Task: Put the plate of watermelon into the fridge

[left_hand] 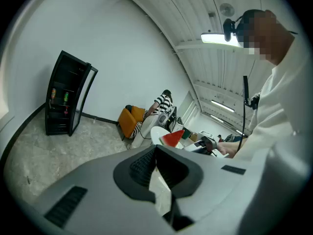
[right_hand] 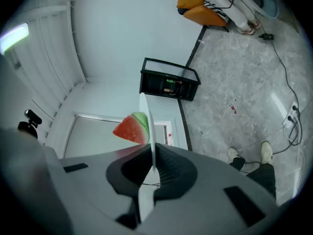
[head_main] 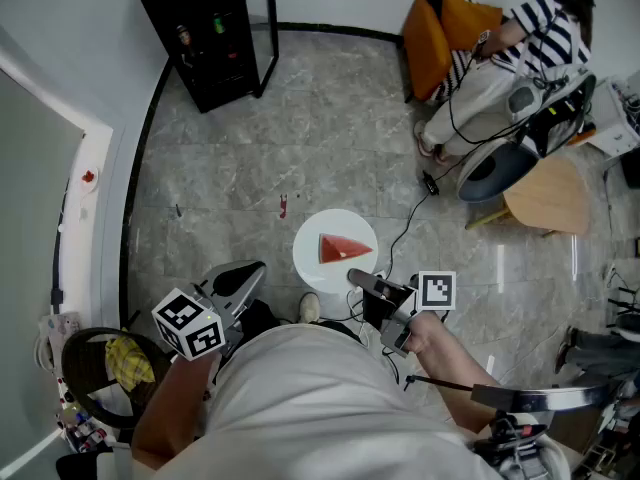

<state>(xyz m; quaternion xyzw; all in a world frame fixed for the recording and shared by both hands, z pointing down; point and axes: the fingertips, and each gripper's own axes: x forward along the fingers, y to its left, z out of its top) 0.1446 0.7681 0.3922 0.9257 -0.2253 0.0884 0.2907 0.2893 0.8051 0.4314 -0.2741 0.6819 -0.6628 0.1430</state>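
The right gripper (right_hand: 152,166) pinches the near rim of the white plate (head_main: 335,221), which carries a watermelon slice (head_main: 343,249). The left gripper (left_hand: 156,152) is closed and empty.

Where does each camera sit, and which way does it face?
Head view: on the head, facing steeply down at the round white plate; torso, left gripper, right gripper.
Left gripper view: on that gripper, facing the black fridge; own fingers, white sleeve.
Right gripper view: on that gripper, along the plate; own fingers, shoes.
Shared: plate, fridge.
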